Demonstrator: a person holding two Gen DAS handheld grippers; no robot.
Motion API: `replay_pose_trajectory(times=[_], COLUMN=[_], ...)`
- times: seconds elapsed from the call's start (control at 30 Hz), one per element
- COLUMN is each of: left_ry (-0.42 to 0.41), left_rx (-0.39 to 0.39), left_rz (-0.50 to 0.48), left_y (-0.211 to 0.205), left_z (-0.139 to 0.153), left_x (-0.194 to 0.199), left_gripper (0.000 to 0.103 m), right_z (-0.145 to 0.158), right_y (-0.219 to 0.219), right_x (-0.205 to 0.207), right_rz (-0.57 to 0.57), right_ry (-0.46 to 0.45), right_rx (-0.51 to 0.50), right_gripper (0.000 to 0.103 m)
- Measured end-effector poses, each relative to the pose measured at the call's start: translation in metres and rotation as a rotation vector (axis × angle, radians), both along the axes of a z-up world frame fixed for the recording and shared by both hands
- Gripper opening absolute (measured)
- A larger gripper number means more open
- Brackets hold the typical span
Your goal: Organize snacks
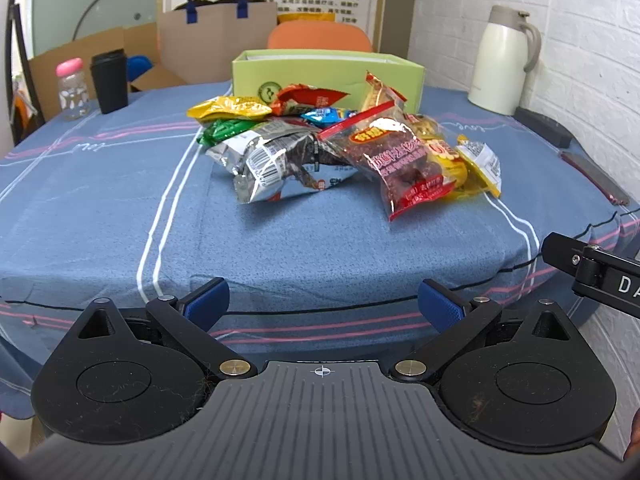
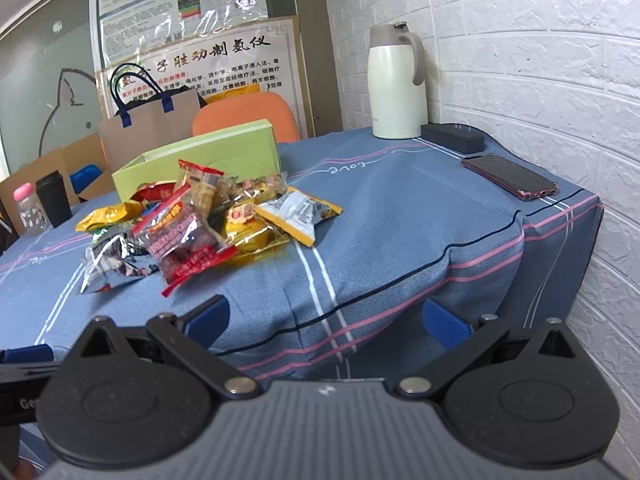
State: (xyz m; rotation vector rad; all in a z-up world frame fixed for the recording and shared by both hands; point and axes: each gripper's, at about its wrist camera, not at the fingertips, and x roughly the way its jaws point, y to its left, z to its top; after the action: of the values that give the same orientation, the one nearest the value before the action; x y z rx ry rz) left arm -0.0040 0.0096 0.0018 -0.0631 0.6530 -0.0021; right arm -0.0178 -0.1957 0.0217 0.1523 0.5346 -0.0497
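A heap of snack packets lies mid-table on the blue cloth: a red bag of dates [image 1: 404,160] [image 2: 182,244], a silver foil bag [image 1: 260,160] [image 2: 108,260], a yellow packet [image 1: 230,108] and a yellow-white packet [image 2: 298,212]. An open green box [image 1: 328,74] [image 2: 200,156] stands just behind the heap. My left gripper [image 1: 322,306] is open and empty at the near table edge, well short of the heap. My right gripper [image 2: 326,320] is open and empty over the near right corner; its body shows at the right edge of the left wrist view [image 1: 592,270].
A white thermos jug [image 1: 502,60] [image 2: 396,84], a dark block [image 2: 452,136] and a phone [image 2: 510,176] lie along the right side by the brick wall. A black cup [image 1: 108,82] and pink-capped bottle [image 1: 72,88] stand far left. An orange chair [image 1: 320,36] and paper bag [image 1: 216,44] are behind.
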Motion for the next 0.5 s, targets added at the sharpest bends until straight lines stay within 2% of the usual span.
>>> replay_pose_trajectory(times=[0.5], left_ry=[0.017], left_rx=[-0.04], left_rz=[-0.042], left_y=[0.002], left_z=[-0.0051], left_x=[0.0013], left_gripper=[0.089], right_z=[-0.003], right_y=[0.0067], right_x=[-0.0009], right_rz=[0.019], right_ry=[0.007], right_rx=[-0.025], right_gripper=[0.102])
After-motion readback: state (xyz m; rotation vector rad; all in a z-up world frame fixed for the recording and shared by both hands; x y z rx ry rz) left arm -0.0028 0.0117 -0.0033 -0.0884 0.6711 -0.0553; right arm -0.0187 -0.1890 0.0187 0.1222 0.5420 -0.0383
